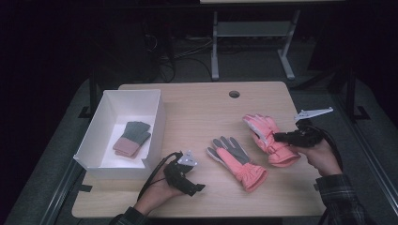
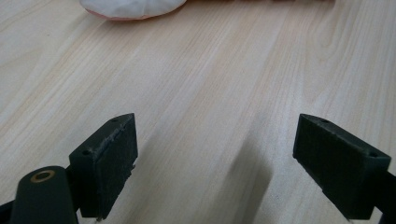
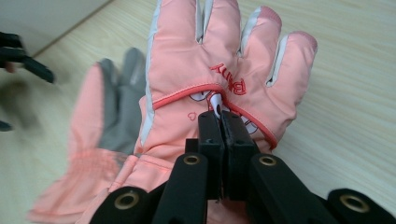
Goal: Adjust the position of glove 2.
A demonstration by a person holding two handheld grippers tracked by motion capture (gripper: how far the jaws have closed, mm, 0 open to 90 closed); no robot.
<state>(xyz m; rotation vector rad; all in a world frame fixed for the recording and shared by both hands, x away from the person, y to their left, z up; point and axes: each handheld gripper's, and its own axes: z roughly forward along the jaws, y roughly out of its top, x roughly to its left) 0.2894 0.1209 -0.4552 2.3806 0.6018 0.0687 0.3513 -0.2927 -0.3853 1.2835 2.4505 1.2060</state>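
At right, right hand-held gripper [image 3: 219, 122] clenched on pink padded glove [image 3: 219, 60] lying on pale wooden counter [image 1: 197, 112], second pink glove with grey palm [image 1: 237, 161] just beside it, left hand-held gripper [image 2: 215, 158] released, jaws wide above bare counter, white box [image 1: 105, 164] at far left.

High view: fixed above the person's side, facing forward and down, far, whole tabletop [image 1: 197, 108] in frame. Left gripper view: low, close, skimming bare wood. Right gripper view: close, along its jaws onto the pink glove [image 3: 210, 60]; that pink glove [image 1: 265, 133] also appears from above.
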